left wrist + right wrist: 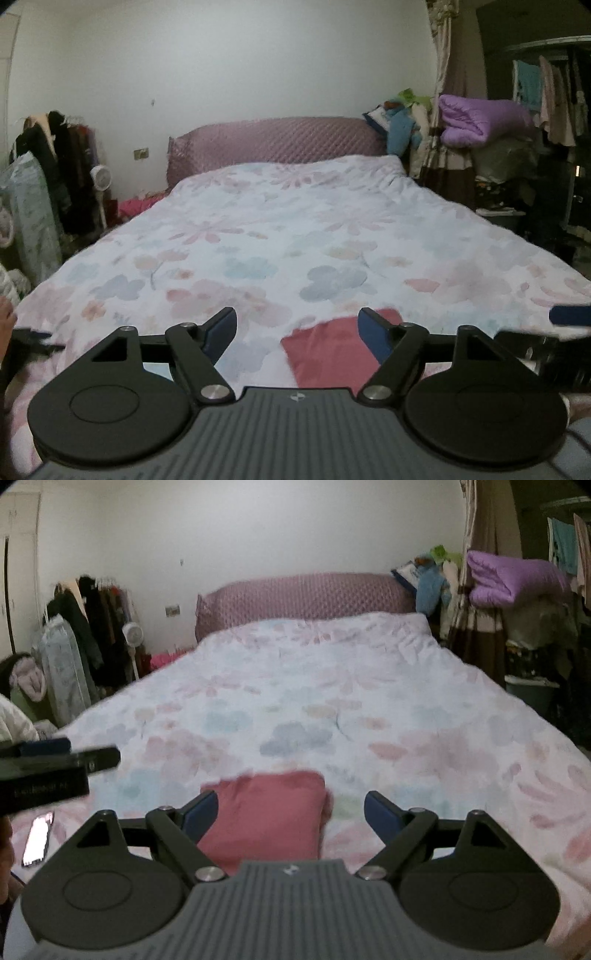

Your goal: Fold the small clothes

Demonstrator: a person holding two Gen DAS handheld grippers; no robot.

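Observation:
A small dusty-red garment (266, 816) lies folded in a compact rectangle on the floral bedspread (314, 701), near the bed's front edge. It also shows in the left wrist view (328, 350), low and right of centre. My left gripper (297, 328) is open and empty, above the bedspread just left of the garment. My right gripper (290, 812) is open and empty, held over the garment's right part. The left gripper also shows at the left edge of the right wrist view (55, 760). The right gripper's blue pad (569, 315) shows at the right edge of the left wrist view.
A phone (37, 840) lies on the bedspread at the front left. A pink quilted headboard (277, 142) stands at the far end. Clothes racks (59, 166) stand on the left. A purple quilt (480, 123) and piled clutter stand on the right.

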